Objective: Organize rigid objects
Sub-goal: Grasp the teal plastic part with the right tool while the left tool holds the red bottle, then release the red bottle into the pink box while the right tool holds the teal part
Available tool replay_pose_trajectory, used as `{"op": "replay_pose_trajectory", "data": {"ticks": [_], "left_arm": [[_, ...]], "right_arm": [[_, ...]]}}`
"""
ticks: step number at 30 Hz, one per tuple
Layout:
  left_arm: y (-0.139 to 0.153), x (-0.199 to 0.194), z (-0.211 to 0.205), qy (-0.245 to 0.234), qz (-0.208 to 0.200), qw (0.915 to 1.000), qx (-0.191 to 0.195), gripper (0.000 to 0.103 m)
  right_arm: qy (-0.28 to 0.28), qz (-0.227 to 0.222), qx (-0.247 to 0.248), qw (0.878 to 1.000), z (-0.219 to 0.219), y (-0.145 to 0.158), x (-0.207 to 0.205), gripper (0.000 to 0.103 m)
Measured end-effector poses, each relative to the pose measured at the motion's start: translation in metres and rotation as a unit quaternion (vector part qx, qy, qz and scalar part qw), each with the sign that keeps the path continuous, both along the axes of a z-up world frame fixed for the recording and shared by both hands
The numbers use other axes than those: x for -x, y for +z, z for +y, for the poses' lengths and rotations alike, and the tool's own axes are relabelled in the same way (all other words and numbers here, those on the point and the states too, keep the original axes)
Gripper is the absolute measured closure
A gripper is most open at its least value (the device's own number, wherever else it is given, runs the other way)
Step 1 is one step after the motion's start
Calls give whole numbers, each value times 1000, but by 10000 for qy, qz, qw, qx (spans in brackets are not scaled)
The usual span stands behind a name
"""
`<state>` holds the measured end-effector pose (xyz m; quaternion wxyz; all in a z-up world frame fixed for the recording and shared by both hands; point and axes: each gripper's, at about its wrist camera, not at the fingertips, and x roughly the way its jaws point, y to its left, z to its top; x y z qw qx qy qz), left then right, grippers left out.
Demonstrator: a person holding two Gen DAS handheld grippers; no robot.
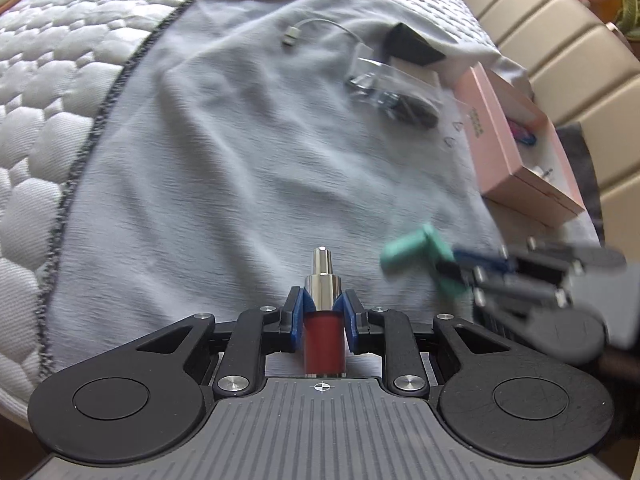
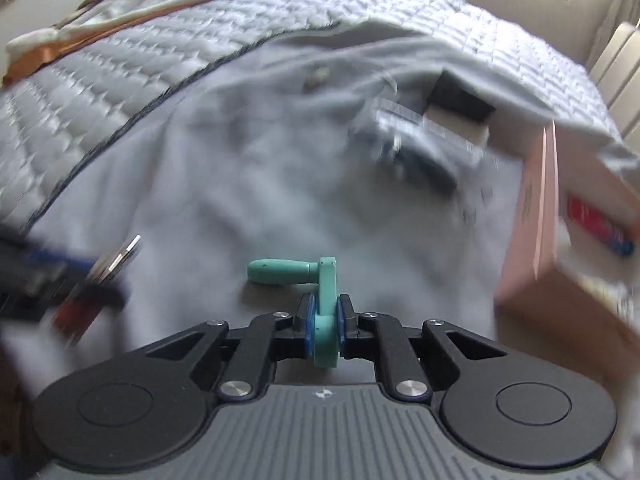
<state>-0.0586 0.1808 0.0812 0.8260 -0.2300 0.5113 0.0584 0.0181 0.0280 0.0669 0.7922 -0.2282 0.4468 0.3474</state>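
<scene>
The left gripper (image 1: 323, 312) is clamping a red cylinder with a stepped silver tip (image 1: 323, 320), its blue pads (image 1: 301, 310) pressing on the shoulder where metal meets the red body; the piece is standing out along the fingers, tip forward, which is keeping it steady for carrying. The right gripper (image 2: 324, 314) is clenched on the flat arm of a teal crank handle (image 2: 322, 292), so the round grip is sticking out sideways to the left, clear of the pads. In the left wrist view the same handle is hanging just beside the left gripper, off the grey cloth (image 1: 220, 160) spread over the quilted mattress (image 1: 48, 100).

Both hands are thus loaded, and the likely destination is the open pink box (image 1: 508, 140) sitting at the right edge of the cloth, near the padded headboard (image 1: 560, 52). It is already holding a small red-and-blue item (image 2: 600, 224) — too blurred to identify.

Remaining on the cloth, well apart from both grippers: a short white cable with a metal plug (image 1: 296, 32), a clear packet of dark parts (image 1: 392, 96), and a black object (image 1: 412, 44) partly under a fold.

Judgement: the task is midway — two pieces are lifted, none of these yet deposited. The crank's offset weight may be turning it in the pads, so a level approach to the box is advisable.
</scene>
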Motion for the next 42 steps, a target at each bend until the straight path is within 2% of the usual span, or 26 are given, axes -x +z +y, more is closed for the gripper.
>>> {"op": "replay_pose_trajectory", "data": {"ticks": [3,4,6,8,11,12,13,15,16,19,21,22,23,24,26,27,28,30,33,36,38,40,42], "left_arm": [[-3,-10,-20,-116,79,9999,16,79],[-4,-14,-26,-170,96,9998,17,79],[-4,-19,-37,-277,105,9996,31,79],[-4,-22,-45,-383,98,9992,58,79],[-3,-23,-53,-469,123,9988,38,79],[-2,-24,-54,-488,140,9987,24,79],[-2,-24,-54,-502,156,9986,6,79],[-2,-24,-54,-535,186,9984,-45,79],[-3,-23,-53,-544,202,9983,-69,79],[-6,-21,-50,-503,271,9983,-123,79],[-9,-20,-48,-459,320,9984,-117,79],[-9,-19,-48,-446,327,9984,-102,79],[-10,-18,-47,-443,325,9985,-87,79],[-10,-17,-48,-443,326,9984,-86,79],[-9,-17,-49,-469,330,9983,-98,79],[-8,-18,-50,-495,329,9982,-100,79],[-6,-18,-51,-511,317,9981,-103,79],[-3,-19,-53,-543,291,9980,-118,79],[-2,-21,-56,-578,274,9979,-122,79],[-5,-23,-59,-589,322,9977,-134,79],[-9,-23,-62,-600,367,9974,-131,79],[-12,-23,-66,-644,409,9970,-128,79],[-14,-23,-71,-718,460,9963,-142,79]], "right_arm": [[-69,-80,379,9992,-36,-4,18,90],[-143,-89,476,9987,-47,-6,21,86],[-396,-10,593,9974,-64,-8,21,70],[-660,-74,701,9953,-75,-6,20,68],[-1117,-730,1136,9845,-81,-4,21,68],[-1322,-903,1178,9801,-86,-3,21,65],[-1515,-892,1056,9787,-90,-1,21,62],[-1972,-486,568,9775,-101,6,17,41],[-2219,-318,319,9740,-105,9,16,40],[-2946,-81,-72,9555,-111,12,9,40],[-3625,157,-311,9313,-115,13,1,40],[-3994,262,-495,9151,-116,12,-3,40],[-4202,202,-629,9050,-116,14,-4,40],[-4253,-13,-691,9024,-109,15,-5,40],[-3832,-616,-421,9207,-88,13,-8,40],[-3505,-948,-41,9317,-74,7,-11,40],[-3275,-1138,264,9376,-66,0,-12,40],[-2975,-1041,593,9472,-66,-13,-10,43],[-3042,-697,708,9474,-92,-20,11,43],[-2708,-855,989,9537,-107,-23,44,41],[-2495,-819,833,9613,-117,-18,55,41],[-2477,-882,726,9621,-123,-8,59,39],[-2716,-866,631,9564,-128,-4,55,28]]}}
